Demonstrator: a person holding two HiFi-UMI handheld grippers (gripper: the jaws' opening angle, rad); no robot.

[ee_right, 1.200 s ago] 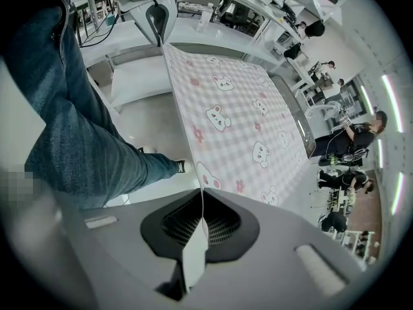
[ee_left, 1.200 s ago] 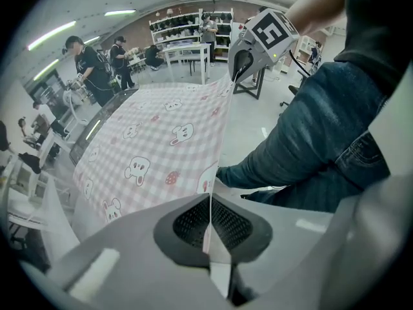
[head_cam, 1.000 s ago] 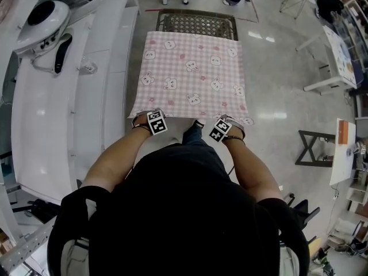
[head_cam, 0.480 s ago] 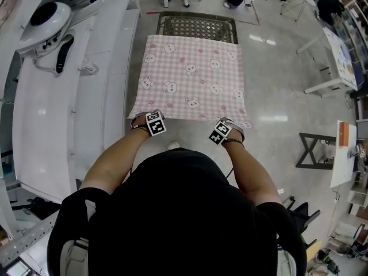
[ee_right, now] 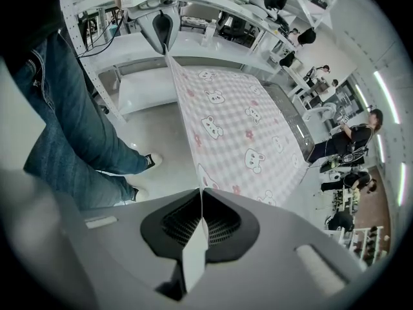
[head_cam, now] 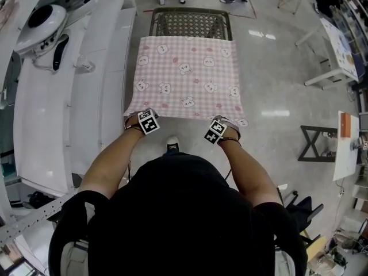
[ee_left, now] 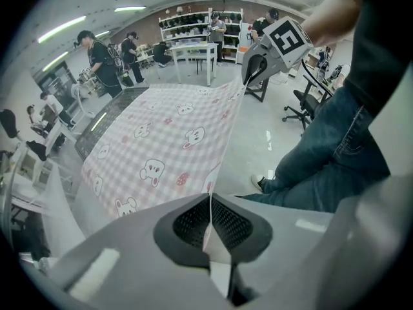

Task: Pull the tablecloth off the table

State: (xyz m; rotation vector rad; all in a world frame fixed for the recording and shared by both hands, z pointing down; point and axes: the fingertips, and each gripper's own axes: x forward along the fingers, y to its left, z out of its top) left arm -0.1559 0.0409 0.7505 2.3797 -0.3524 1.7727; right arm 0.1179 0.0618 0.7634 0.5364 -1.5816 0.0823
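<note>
At the left, a long white bench (head_cam: 69,96) running from near to far, with a rounded white device (head_cam: 40,19) at its far end. Right of it, the pink checked tablecloth (head_cam: 187,76) with small animal faces, spread over a mesh-topped bench (head_cam: 190,23) and covering all but a bare strip of mesh at the far end. Near edge of the cloth lifted clear of the mesh-topped bench and stretched in a taut line between the two grippers. Below that, seen from above, the person's bare forearms reaching forward, blue jeans and one dark shoe (head_cam: 171,145) on the grey floor between the arms. At the cloth's near left corner, the left gripper (ee_left: 210,221), jaws pressed together on a thin fold of the cloth, which rises straight out of the pads. At the near right corner, the right gripper (ee_right: 201,221), jaws likewise clamped on the cloth's edge, with a white tongue of fabric hanging back between the pads. On each gripper, a cube with black-and-white square markers facing up.
</note>
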